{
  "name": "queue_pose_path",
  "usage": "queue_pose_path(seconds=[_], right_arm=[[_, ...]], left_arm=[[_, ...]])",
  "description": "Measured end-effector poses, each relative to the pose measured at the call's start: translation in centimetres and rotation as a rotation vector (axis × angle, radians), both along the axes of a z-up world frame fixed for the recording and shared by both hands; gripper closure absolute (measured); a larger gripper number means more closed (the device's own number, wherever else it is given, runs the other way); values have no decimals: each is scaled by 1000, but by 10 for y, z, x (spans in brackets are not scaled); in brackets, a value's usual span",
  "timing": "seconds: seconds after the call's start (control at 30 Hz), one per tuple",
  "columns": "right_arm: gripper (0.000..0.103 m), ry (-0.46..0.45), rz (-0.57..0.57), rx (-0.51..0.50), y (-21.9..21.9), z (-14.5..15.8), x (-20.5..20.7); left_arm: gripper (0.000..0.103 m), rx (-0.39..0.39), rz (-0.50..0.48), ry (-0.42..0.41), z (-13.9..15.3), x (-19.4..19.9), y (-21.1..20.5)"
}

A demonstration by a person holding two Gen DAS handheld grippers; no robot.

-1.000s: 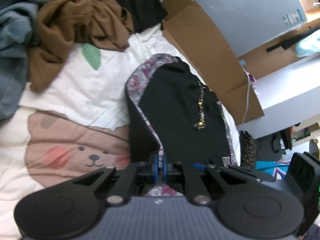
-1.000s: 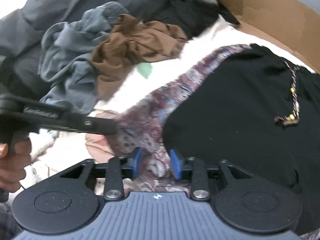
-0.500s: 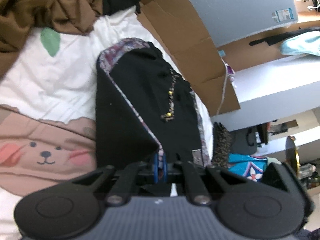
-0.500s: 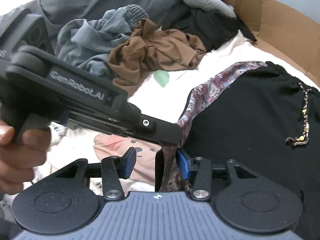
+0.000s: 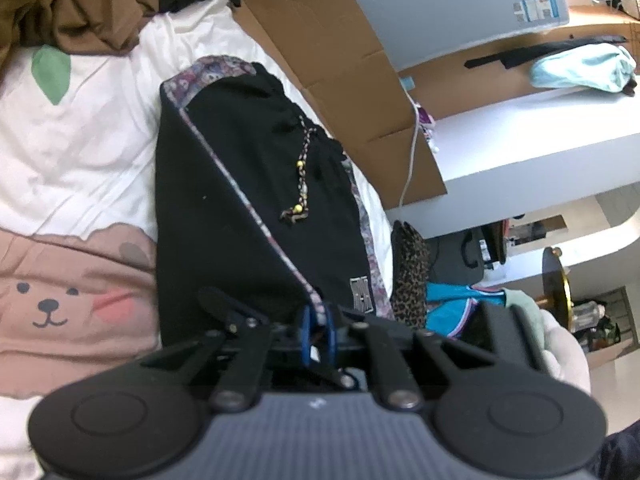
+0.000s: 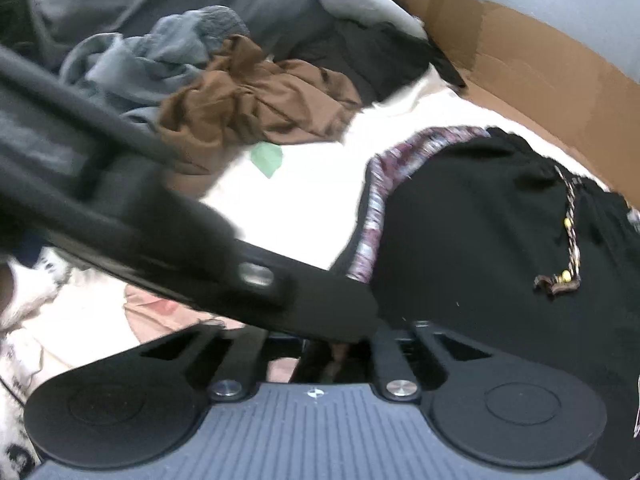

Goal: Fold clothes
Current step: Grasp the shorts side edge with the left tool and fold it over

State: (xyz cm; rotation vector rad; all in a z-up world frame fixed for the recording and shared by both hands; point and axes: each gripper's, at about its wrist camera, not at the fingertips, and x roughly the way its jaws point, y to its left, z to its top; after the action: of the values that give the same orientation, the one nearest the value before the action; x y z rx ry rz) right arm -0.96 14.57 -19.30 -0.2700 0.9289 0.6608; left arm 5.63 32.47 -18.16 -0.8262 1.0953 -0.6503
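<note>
Since a second ago the trimmed edge of the black garment (image 5: 256, 216) has been carried over its own body, so a slanted fold line now runs from upper left to lower centre of the left wrist view, and the left gripper (image 5: 316, 330) has swung across the right wrist view, where it now fills the left half as a dark blurred bar.

That gripper's blue pads are nearly together, pinching the patterned trim at the fold's lower end. The right gripper (image 6: 332, 354) sits low centre in its own view, but its fingertips are hidden behind the other tool, so I cannot tell how far open it is or whether it has cloth.

The garment lies on the bed (image 5: 80, 128), centre of the left view, drawstring (image 5: 300, 176) on top.

To do this fold well, I judge the held edge should be laid level with the far trim at right of centre, kept taut so the crease stays straight, and let go only once the cloth lies flat.

For room: the bed edge and cardboard (image 5: 340, 60) run just right of the garment, so little slack there. The brown heap (image 6: 256, 108) sits well apart at upper left; bare sheet to the left offers free space.
</note>
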Motion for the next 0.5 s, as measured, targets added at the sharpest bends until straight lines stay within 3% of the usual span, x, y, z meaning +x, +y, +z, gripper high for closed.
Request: queue_pose_path(seconds=[0.1, 0.13, 0.17, 0.5], right_arm=[[101, 11, -35, -1, -6, -3, 3], [101, 16, -46, 1, -8, -3, 4], [101, 22, -58, 3, -11, -3, 6], [101, 36, -105, -10, -41, 13, 14]], left_arm=[[90, -34, 57, -16, 4, 0, 14], [85, -25, 79, -19, 5, -1, 19], [81, -8, 83, -12, 2, 0, 18], [79, 162, 116, 61, -29, 13, 7]])
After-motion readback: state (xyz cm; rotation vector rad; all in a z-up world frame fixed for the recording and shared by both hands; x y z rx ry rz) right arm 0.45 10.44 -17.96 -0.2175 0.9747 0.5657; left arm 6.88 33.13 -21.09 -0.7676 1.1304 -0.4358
